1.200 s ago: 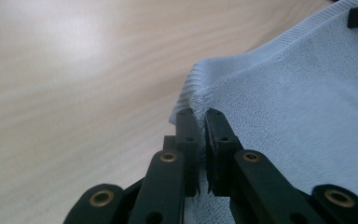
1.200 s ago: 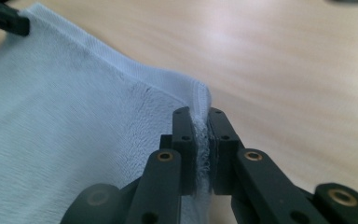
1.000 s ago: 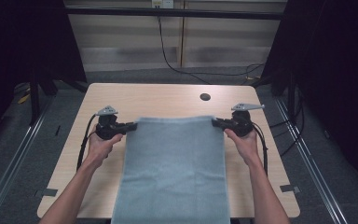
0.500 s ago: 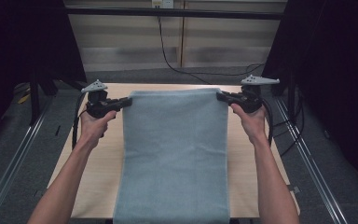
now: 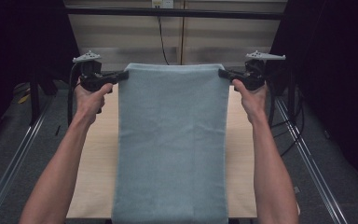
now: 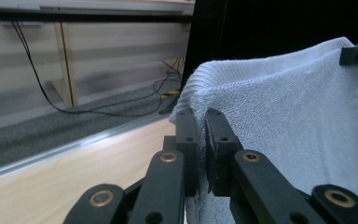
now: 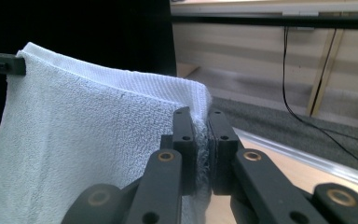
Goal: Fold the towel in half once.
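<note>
- Both claws have risen since a second ago, lifting the towel (image 5: 172, 144) off the tabletop (image 5: 98, 154).
- Left claw (image 5: 121, 74) is clamped on the towel's top left corner.
- Right claw (image 5: 223, 73) is clamped on the top right corner.
- Towel hangs stretched between them, its lower end over the tabletop's near edge.

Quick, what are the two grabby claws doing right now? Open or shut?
Left gripper: jaws shut on one top corner of the pale blue terry towel.
Right gripper: jaws shut on the towel's other top corner.
</note>
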{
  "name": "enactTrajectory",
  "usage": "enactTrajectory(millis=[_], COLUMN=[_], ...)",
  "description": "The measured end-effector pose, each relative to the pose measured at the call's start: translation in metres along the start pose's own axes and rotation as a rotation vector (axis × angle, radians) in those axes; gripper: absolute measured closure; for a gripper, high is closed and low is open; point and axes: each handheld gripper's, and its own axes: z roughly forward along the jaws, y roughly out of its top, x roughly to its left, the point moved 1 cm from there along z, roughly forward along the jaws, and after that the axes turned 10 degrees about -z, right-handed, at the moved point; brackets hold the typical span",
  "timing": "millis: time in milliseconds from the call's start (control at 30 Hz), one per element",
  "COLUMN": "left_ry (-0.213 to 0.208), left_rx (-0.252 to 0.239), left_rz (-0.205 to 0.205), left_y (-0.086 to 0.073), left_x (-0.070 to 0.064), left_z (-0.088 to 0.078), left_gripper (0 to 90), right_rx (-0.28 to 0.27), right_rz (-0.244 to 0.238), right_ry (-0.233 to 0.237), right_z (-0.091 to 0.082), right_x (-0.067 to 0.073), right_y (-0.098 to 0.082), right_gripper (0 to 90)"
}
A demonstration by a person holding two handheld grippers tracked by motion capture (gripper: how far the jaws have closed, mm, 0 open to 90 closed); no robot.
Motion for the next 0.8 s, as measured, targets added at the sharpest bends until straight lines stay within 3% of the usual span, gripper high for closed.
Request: enactTrajectory(millis=[133,233,267,300,467,567,633,667,733,800], left_ry=[-0.025,-0.016,-0.022,-0.037,-0.027,-0.058,-0.082,-0.070,-0.097,-0.084], left_rx=[-0.006,0.009,0.021,0.024,0.082,0.090,0.108,0.113,0.114,0.118], left_rz=[0.022,0.049,0.061,0.047,0.034,0.043,0.021,0.038,0.006,-0.003], left_y=[-0.005,-0.025,-0.034,-0.041,-0.083,-0.102,-0.116,-0.126,-0.144,-0.155], left_x=[-0.006,-0.014,-0.015,-0.015,-0.022,-0.033,-0.039,-0.042,-0.045,-0.046], left_z=[-0.010,-0.018,-0.021,-0.023,-0.039,-0.050,-0.054,-0.056,-0.061,-0.069], left_gripper=[85.4,85.2,85.1,85.1,85.4,85.5,85.5,85.4,85.4,85.5], right_rx=[-0.042,-0.042,-0.049,-0.055,-0.029,-0.011,0.007,0.000,0.000,0.043], right_rz=[-0.024,-0.060,-0.058,-0.052,-0.041,-0.048,-0.064,-0.073,-0.068,-0.057], right_ry=[0.021,0.064,0.098,0.108,0.142,0.165,0.173,0.167,0.193,0.200], right_z=[-0.009,-0.022,-0.026,-0.031,-0.053,-0.067,-0.076,-0.079,-0.088,-0.091], right_x=[0.009,0.027,0.032,0.036,0.054,0.068,0.078,0.081,0.089,0.095], right_y=[0.012,0.008,0.003,-0.003,-0.037,-0.051,-0.060,-0.064,-0.077,-0.097], right_gripper=[84.2,84.2,84.1,84.1,84.2,84.2,84.1,84.1,84.1,84.1])
